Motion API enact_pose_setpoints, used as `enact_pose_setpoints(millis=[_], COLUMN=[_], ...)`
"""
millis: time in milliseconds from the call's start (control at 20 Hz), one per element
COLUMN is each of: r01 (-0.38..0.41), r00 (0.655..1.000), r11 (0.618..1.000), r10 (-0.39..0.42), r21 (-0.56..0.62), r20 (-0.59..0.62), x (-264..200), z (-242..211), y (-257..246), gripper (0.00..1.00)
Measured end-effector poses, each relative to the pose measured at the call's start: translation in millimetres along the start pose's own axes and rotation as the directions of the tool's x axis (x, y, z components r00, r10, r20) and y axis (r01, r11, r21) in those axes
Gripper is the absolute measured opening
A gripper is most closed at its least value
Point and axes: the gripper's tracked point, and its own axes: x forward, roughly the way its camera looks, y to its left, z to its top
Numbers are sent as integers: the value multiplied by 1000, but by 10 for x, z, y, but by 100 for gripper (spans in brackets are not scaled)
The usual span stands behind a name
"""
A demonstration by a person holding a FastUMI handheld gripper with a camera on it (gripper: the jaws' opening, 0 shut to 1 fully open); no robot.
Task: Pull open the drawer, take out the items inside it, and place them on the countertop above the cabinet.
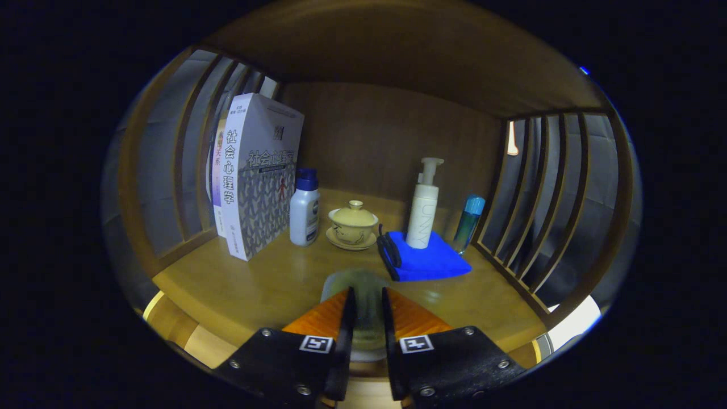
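Note:
My gripper hovers over the front part of the wooden countertop, its fingers close together on a pale, greenish, blurred item. The item sticks out ahead of and below the fingers; I cannot tell what it is. Both fingers seem to press on its sides. Whether it rests on the countertop or hangs just above it is hidden by the fingers.
Beyond the fingers stand upright books, a white bottle with a blue cap, a yellow lidded cup on a saucer, a pump bottle on a folded blue cloth, and a small blue-capped bottle. Slatted wooden walls close both sides.

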Motion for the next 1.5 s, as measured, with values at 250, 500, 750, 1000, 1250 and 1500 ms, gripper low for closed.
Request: enact_pose_setpoints(millis=[250, 500, 750, 1000, 1250, 1500], r01=[-109, -78, -81, -56, -40, -18], r00=[983, 932, 927, 939, 961, 975], r11=[977, 981, 988, 990, 979, 974], r10=[78, 8, 25, 8, -16, -32], r21=[184, 177, 135, 129, 198, 226], r20=[165, 363, 374, 342, 277, 219], x=[-781, -2056, -2694, -2841, -2780, -2591], z=[82, 9, -494, -1110, -1596, -1898], y=[107, -13, 235, 367, 415, 394], gripper=[97, 96, 95, 96, 96, 96])
